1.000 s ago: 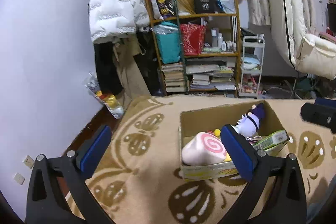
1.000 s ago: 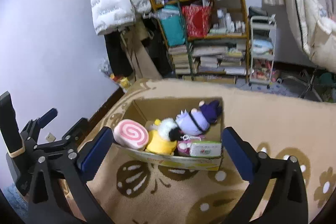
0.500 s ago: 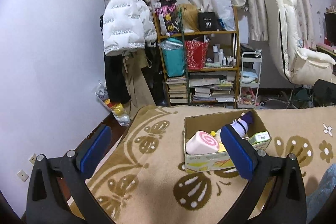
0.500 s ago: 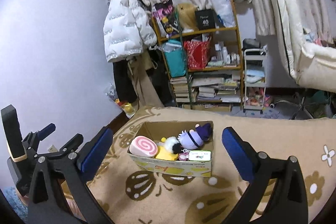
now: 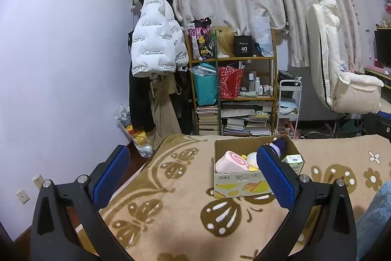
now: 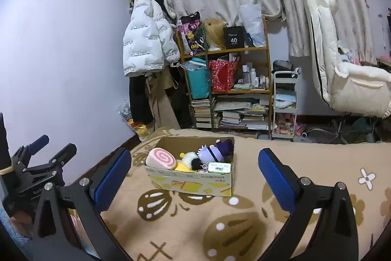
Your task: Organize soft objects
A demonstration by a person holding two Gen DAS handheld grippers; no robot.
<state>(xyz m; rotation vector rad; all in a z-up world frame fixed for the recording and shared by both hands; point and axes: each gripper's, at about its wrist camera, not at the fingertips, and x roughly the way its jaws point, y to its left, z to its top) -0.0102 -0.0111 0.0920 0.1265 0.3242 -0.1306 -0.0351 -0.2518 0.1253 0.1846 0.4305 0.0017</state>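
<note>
Several soft toys sit packed in the cardboard box (image 6: 193, 184), which rests on the beige patterned blanket (image 6: 220, 224). At the box's left end lies the pink swirl-roll plush (image 6: 161, 158); beside it toward the middle is a yellow plush (image 6: 183, 166) with a black-and-white fluffy toy (image 6: 191, 158) on top, and behind these, at the far right of the box, the purple-and-white doll (image 6: 215, 151). A small green-and-white packet (image 6: 219, 167) lies against the box's near right corner; what is under it is too small to make out.

The right gripper (image 6: 194, 171) hangs above the blanket on the near side of the box, its blue pads (image 6: 275, 179) spread wide with nothing between them. The left gripper (image 5: 193, 174) is to the left of the box and nearer the camera, likewise wide apart and empty; one blue pad (image 5: 273, 174) overlaps the box's right part in its own view.

Behind the box, across the floor, stands a wooden shelf (image 6: 227, 89) of books and bags. Left of the shelf hangs a white puffer jacket (image 6: 146, 40); right of it stand a white cart (image 6: 284, 104) and a cream chair (image 6: 342, 70).
</note>
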